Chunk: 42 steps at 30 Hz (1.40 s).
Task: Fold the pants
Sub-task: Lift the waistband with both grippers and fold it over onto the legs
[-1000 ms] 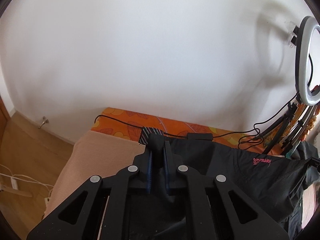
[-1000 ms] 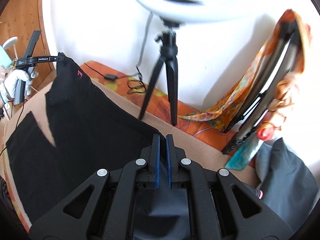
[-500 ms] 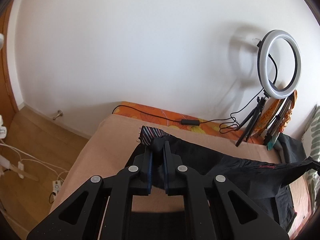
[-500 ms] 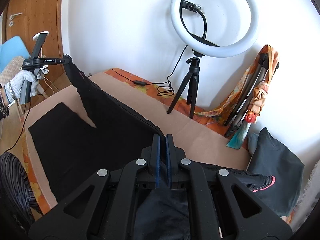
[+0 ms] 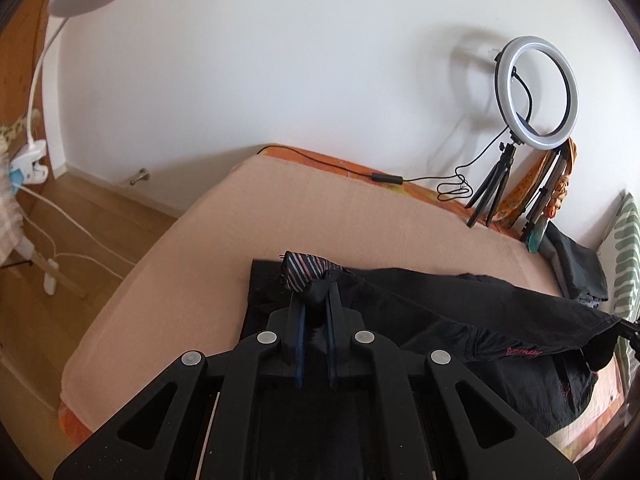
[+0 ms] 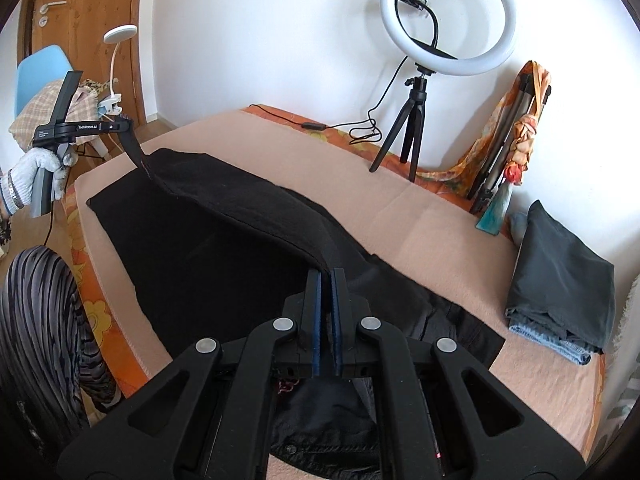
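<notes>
The left gripper (image 6: 127, 125) – marked "GenRobot.AI", readable only from the right wrist – and the right gripper (image 6: 328, 276) each pinch the black pants (image 6: 224, 216), stretched above the bed's (image 6: 420, 216) near edge.

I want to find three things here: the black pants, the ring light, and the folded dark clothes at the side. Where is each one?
black pants (image 6: 224, 240): right wrist view, on the flat part on the bed.
ring light (image 6: 447, 20): right wrist view, on its cable inside the white ring.
folded dark clothes (image 6: 560, 276): right wrist view, on the top garment.
</notes>
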### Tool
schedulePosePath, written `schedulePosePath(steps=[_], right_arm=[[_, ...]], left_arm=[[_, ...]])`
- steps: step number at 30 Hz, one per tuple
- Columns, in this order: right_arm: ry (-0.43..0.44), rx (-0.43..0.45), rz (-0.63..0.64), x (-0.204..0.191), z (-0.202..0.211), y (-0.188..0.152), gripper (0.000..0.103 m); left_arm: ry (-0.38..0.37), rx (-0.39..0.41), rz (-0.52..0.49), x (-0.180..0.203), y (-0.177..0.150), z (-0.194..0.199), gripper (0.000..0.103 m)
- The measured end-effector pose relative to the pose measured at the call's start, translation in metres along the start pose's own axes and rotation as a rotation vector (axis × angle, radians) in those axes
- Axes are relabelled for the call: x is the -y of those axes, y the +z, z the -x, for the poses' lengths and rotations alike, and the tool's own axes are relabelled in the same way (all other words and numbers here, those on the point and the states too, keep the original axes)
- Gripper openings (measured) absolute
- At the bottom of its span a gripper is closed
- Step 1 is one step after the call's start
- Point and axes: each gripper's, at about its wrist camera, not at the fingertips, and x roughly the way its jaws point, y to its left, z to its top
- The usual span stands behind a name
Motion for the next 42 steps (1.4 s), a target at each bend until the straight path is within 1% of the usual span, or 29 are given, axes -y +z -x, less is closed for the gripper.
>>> schedulePosePath(steps=[4, 7, 10, 13, 15, 16, 19, 21, 23, 25, 26, 28, 29, 31, 33, 34, 36, 39, 42], right_arm=[[0.015, -0.026, -0.003, -0.014, -0.006, -0.020, 0.005], [0.019, -0.046, 0.009, -0.024, -0.011, -0.033, 0.005], [0.025, -0.065, 0.005, -0.030, -0.017, -0.044, 0.005], [0.022, -0.081, 0.020, -0.037, -0.024, -0.052, 0.005], [0.020, -0.086, 0.032, -0.042, -0.027, -0.057, 0.005], [0.022, -0.089, 0.032, -0.043, -0.029, -0.059, 0.005], [0.029, -0.094, 0.027, -0.045, -0.034, -0.064, 0.005], [0.035, -0.100, 0.026, -0.044, -0.037, -0.067, 0.005], [0.039, -0.106, 0.023, -0.044, -0.040, -0.069, 0.005], [0.040, -0.110, 0.023, -0.045, -0.043, -0.070, 0.005], [0.041, -0.111, 0.022, -0.045, -0.044, -0.070, 0.005], [0.042, -0.111, 0.022, -0.045, -0.045, -0.070, 0.005], [0.043, -0.110, 0.020, -0.044, -0.045, -0.069, 0.005], [0.041, -0.107, 0.013, -0.043, -0.046, -0.069, 0.005], [0.037, -0.106, 0.011, -0.042, -0.046, -0.068, 0.005], [0.032, -0.104, 0.013, -0.043, -0.045, -0.068, 0.005], [0.019, -0.101, 0.020, -0.043, -0.045, -0.068, 0.005], [0.001, -0.091, 0.020, -0.043, -0.045, -0.067, 0.005], [-0.016, -0.063, 0.012, -0.039, -0.038, -0.064, 0.005]], left_arm=[[-0.007, -0.023, 0.051, -0.015, -0.029, -0.002, 0.007], [0.001, -0.035, 0.040, -0.020, -0.044, -0.003, 0.007], [-0.010, -0.042, 0.070, -0.027, -0.054, -0.001, 0.012], [-0.028, -0.041, 0.097, -0.033, -0.062, 0.005, 0.023], [-0.025, -0.060, 0.123, -0.039, -0.068, 0.009, 0.044], [-0.029, -0.067, 0.147, -0.041, -0.072, 0.012, 0.046], [-0.090, -0.072, 0.230, -0.053, -0.083, 0.020, 0.046], [-0.143, -0.089, 0.296, -0.060, -0.089, 0.022, 0.048], [-0.185, -0.084, 0.358, -0.065, -0.093, 0.023, 0.049], [-0.224, -0.076, 0.398, -0.067, -0.093, 0.023, 0.049], [-0.232, -0.079, 0.410, -0.067, -0.092, 0.021, 0.049], [-0.225, -0.091, 0.411, -0.064, -0.089, 0.016, 0.046], [-0.203, -0.100, 0.407, -0.063, -0.087, 0.013, 0.046], [-0.161, -0.110, 0.415, -0.063, -0.084, 0.008, 0.035], [-0.146, -0.117, 0.427, -0.066, -0.085, 0.005, 0.022], [-0.142, -0.121, 0.423, -0.066, -0.084, 0.003, 0.019], [-0.117, -0.124, 0.389, -0.063, -0.083, 0.001, 0.009], [-0.114, -0.113, 0.380, -0.064, -0.083, 0.003, 0.004], [-0.108, -0.087, 0.379, -0.065, -0.082, 0.011, 0.003]])
